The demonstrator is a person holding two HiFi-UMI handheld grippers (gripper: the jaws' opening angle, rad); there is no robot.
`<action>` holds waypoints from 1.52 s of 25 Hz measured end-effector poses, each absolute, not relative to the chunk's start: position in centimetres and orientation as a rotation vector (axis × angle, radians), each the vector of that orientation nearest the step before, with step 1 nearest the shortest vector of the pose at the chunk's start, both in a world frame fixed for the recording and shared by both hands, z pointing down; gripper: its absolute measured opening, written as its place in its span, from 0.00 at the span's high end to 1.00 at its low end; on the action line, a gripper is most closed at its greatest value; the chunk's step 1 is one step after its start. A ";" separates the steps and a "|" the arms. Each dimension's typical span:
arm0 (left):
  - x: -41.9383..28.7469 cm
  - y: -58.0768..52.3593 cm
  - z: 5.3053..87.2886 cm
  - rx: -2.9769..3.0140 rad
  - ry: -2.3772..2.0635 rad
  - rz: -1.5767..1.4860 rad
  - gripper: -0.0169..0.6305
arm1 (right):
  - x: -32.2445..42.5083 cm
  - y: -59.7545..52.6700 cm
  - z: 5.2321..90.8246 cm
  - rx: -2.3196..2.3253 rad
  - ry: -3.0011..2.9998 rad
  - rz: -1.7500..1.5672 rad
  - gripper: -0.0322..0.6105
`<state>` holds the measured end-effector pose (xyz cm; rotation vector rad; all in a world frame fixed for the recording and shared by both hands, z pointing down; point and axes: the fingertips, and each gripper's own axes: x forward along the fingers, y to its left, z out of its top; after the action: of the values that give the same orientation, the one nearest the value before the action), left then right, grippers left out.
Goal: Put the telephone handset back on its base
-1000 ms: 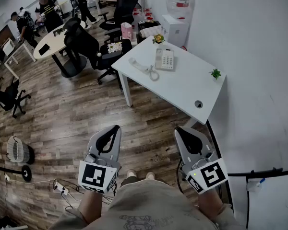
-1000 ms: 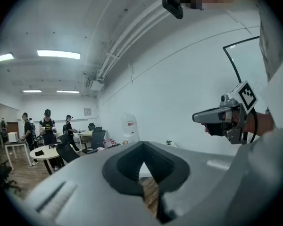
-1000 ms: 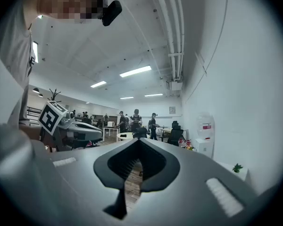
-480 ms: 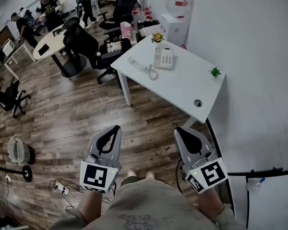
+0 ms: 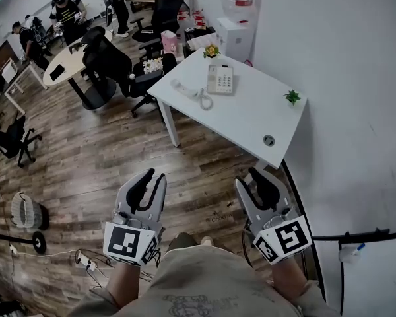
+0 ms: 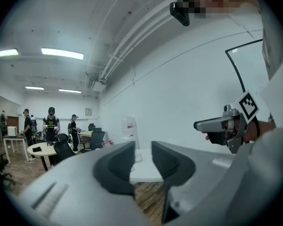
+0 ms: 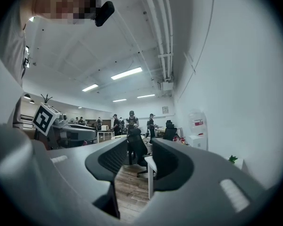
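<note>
White handset (image 5: 184, 88) lies beside base (image 5: 220, 80); left hand-held gripper (image 5: 154, 177) released, right hand-held gripper (image 5: 252, 178) just opening, empty.

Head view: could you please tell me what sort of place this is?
Most likely an open-plan office: a white rectangular desk carrying a white corded desk telephone, black swivel office chairs on wood-plank flooring, and a white water dispenser behind the desk.

1 white worktop (image 5: 251, 121). On it: 1 telephone base (image 5: 220, 79), 1 handset (image 5: 183, 88), 2 small potted plants (image 5: 292, 98). 1 water dispenser (image 5: 240, 20). 1 round table (image 5: 66, 65). 2 grippers: left gripper (image 5: 152, 177), right gripper (image 5: 251, 179). At least 3 people (image 5: 66, 10) at back. Office chairs (image 5: 112, 59): several, exact count unclear.
</note>
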<state>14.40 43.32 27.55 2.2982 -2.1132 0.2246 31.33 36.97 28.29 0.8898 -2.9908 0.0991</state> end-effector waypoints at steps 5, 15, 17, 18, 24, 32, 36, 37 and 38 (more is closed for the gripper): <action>13.9 43.0 28.1 2.245 -2.161 0.225 0.68 | 32.5 35.4 28.9 0.949 -2.971 0.134 0.53; 12.0 41.0 29.1 2.222 -2.152 0.239 0.68 | 30.6 33.3 29.6 0.920 -2.935 0.126 0.53; 11.3 40.2 29.5 2.213 -2.155 0.247 0.68 | 30.0 32.5 29.8 0.912 -2.928 0.126 0.53; 10.9 39.7 29.8 2.210 -2.155 0.249 0.68 | 29.7 32.0 30.0 0.908 -2.923 0.124 0.53; 8.1 35.8 31.3 2.201 -2.135 0.269 0.68 | 26.7 28.3 31.9 0.884 -2.879 0.145 0.53; 2.1 29.1 32.1 2.212 -2.080 0.300 0.68 | 20.9 22.1 32.4 0.920 -2.845 0.186 0.55; -1.8 25.3 32.7 2.214 -2.053 0.311 0.68 | 16.9 18.6 32.9 0.914 -2.824 0.187 0.55; -2.9 24.3 32.8 2.212 -2.047 0.312 0.68 | 15.8 17.7 32.9 0.912 -2.816 0.188 0.55; -3.9 23.3 32.8 2.212 -2.041 0.311 0.68 | 14.7 16.8 32.9 0.911 -2.809 0.188 0.54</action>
<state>-3.93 23.33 32.76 2.2123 -2.0411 0.3109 14.72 16.80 32.90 0.9109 -2.8088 0.1878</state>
